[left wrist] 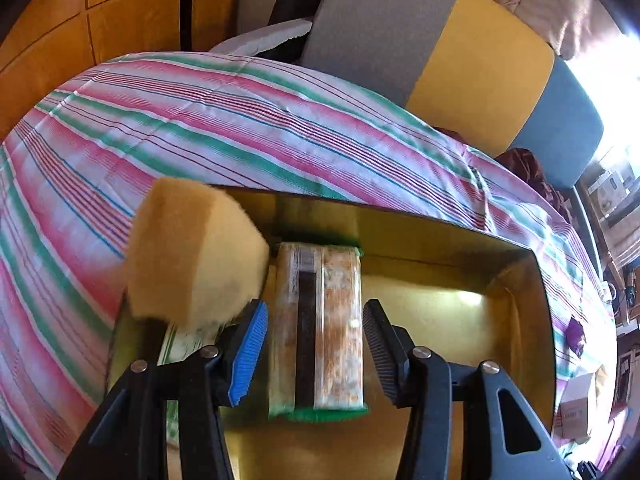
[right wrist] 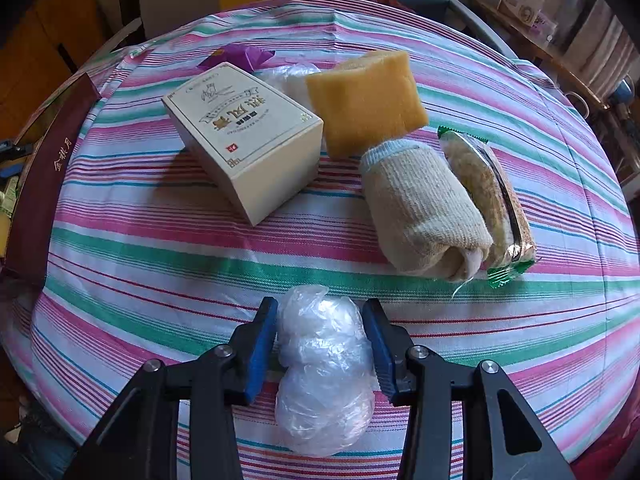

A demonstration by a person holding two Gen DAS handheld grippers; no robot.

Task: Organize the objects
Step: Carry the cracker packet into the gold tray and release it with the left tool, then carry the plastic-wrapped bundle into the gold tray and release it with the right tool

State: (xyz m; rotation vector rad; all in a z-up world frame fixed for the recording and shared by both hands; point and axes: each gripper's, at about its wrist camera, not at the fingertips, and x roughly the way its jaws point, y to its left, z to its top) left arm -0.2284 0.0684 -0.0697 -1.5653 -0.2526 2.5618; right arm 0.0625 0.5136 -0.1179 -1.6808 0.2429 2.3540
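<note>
**Snack packet in the gold box, plastic bundle between the right pads**

In the left wrist view, the left tool (left wrist: 316,350) was pointed down into a gold-lined box (left wrist: 516,280) set on the striped tabletop (left wrist: 240,120). A snack packet (left wrist: 318,328) with green ends lay on the box floor between the pads, which stood apart — a gap showed on each side, nothing pressed. A yellow sponge (left wrist: 192,252) was seen at the box's left edge, with another green-printed packet (left wrist: 176,344) partly hidden beneath it.

In the right wrist view, the right tool (right wrist: 320,346) was clamped on a crumpled clear plastic bundle (right wrist: 324,372), both blue pads touching its sides. Farther off on the tabletop lay a cream carton (right wrist: 248,140), a second yellow sponge (right wrist: 368,100), a rolled knit cloth (right wrist: 420,208) and — just beside it — a green-edged snack packet (right wrist: 492,200). A maroon lid (right wrist: 44,176) lay at the left edge.
</note>
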